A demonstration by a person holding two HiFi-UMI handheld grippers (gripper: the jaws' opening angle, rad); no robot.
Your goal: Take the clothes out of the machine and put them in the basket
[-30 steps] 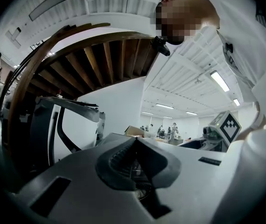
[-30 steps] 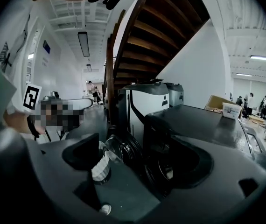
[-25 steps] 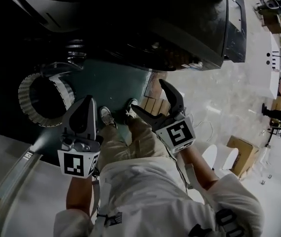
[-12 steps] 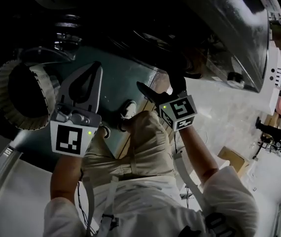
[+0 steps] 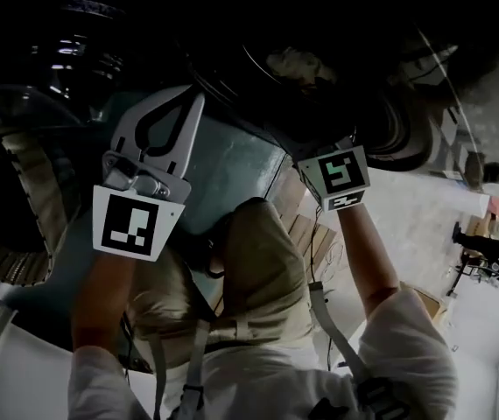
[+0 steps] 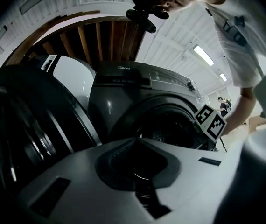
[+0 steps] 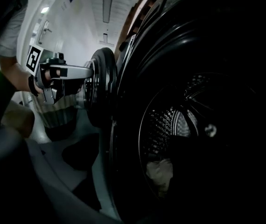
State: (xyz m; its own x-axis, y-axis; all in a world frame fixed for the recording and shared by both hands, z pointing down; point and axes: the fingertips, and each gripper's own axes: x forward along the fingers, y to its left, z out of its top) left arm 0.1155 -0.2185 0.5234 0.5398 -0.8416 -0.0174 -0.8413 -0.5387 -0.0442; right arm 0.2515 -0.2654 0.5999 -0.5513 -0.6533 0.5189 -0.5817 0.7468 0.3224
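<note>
The dark washing machine [image 6: 142,92] stands with its round door [image 7: 100,87] swung open. A pale piece of clothing [image 7: 160,174] lies low in the perforated drum and shows faintly in the head view [image 5: 298,64]. My right gripper reaches into the drum mouth. Its marker cube [image 5: 337,175] shows, but its jaws are lost in the dark there. In the right gripper view one pale jaw sits far left, apart from the other, with nothing between them. My left gripper [image 5: 190,99] is held up before the machine front, shut and holding nothing. The slatted basket [image 7: 56,115] stands below it.
The basket's rim [image 5: 9,199] is dim at the far left of the head view, beside the machine. The person's legs in beige trousers [image 5: 267,269] are below the grippers. A cardboard box [image 5: 425,300] and pale floor lie to the right.
The view has closed in on the machine. Both grippers rose toward it. The right gripper went from open in front of the machine into the drum mouth.
</note>
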